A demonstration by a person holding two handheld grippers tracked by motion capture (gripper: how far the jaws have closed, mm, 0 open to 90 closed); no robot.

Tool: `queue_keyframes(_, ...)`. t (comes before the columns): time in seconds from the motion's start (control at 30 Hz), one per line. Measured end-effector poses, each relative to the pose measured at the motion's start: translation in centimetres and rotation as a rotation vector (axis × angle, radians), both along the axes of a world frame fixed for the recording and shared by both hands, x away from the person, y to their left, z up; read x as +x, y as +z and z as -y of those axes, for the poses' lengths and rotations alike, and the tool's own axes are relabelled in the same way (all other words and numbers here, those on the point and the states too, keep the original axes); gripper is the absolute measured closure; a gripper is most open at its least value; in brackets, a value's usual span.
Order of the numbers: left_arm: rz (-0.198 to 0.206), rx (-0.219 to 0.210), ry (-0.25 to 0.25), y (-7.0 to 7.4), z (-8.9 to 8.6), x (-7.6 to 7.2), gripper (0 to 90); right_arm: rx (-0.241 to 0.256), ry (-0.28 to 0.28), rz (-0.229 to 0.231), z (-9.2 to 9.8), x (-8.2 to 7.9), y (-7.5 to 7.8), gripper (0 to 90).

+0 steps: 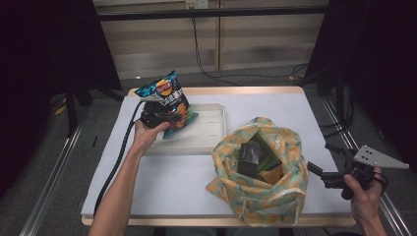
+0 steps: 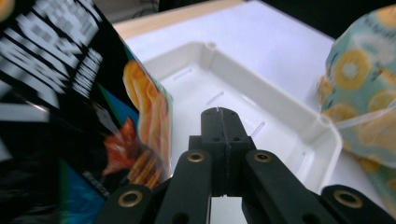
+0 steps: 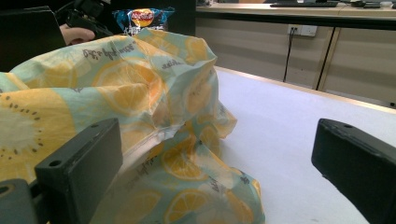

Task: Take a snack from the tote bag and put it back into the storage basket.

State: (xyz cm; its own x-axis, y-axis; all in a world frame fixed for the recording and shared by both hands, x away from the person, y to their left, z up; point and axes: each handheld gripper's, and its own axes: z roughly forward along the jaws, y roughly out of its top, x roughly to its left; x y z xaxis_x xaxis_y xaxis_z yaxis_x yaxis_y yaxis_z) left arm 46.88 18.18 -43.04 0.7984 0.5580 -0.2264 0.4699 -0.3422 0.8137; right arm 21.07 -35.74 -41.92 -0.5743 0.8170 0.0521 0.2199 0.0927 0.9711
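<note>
A blue chip bag point(image 1: 167, 96) stands tilted over the left end of the white tray point(image 1: 209, 130). My left gripper point(image 1: 169, 118) is right in front of it. In the left gripper view the black jaws are pressed together above the tray floor point(image 2: 261, 107), and the chip bag point(image 2: 70, 116) hangs close on their left with nothing visible between them. A lemon-print cloth bag point(image 1: 260, 196) sits open at the front right, with dark packets point(image 1: 250, 156) inside. My right gripper point(image 1: 319, 172) stands open just right of it, and the cloth bag point(image 3: 116, 93) lies beyond its left jaw.
The white-topped table point(image 1: 177, 182) has bare room in front of the tray and at the far right corner. A black cable point(image 1: 118, 157) trails from the left gripper along the forearm. Dark frames flank the table on both sides.
</note>
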Motion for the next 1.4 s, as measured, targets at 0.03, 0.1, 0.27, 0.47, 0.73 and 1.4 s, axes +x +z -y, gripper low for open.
queue_keyframes(0.03, -0.008, 0.008, 0.0, -0.3, 0.2, 0.1, 90.0, 0.001, 0.0, 0.002, 0.0, 0.0, 0.0, 1.3)
queue_keyframes(0.1, -0.024, 0.019, 0.009, -0.7, 0.4, 0.3, 90.0, -0.002, 0.003, 0.001, 0.0, 0.0, 0.0, 1.3)
queue_keyframes(0.27, -0.056, 0.049, -0.002, -1.4, 0.9, 0.8, 90.0, 0.009, 0.002, 0.002, 0.1, 0.0, 0.1, 1.3)
queue_keyframes(0.47, -0.088, 0.138, 0.024, -2.4, 1.0, 1.3, 90.0, 0.008, 0.005, 0.003, 0.1, 0.0, 0.1, 1.3)
queue_keyframes(0.73, -0.124, 0.159, 0.066, -2.1, -0.2, 2.0, 90.0, 0.003, 0.004, 0.002, 0.1, 0.0, 0.0, 1.3)
queue_keyframes(1.4, -0.151, 0.159, 0.192, -2.3, -3.1, 2.8, 90.0, 0.002, 0.001, 0.002, 0.1, -0.1, 0.1, 1.3)
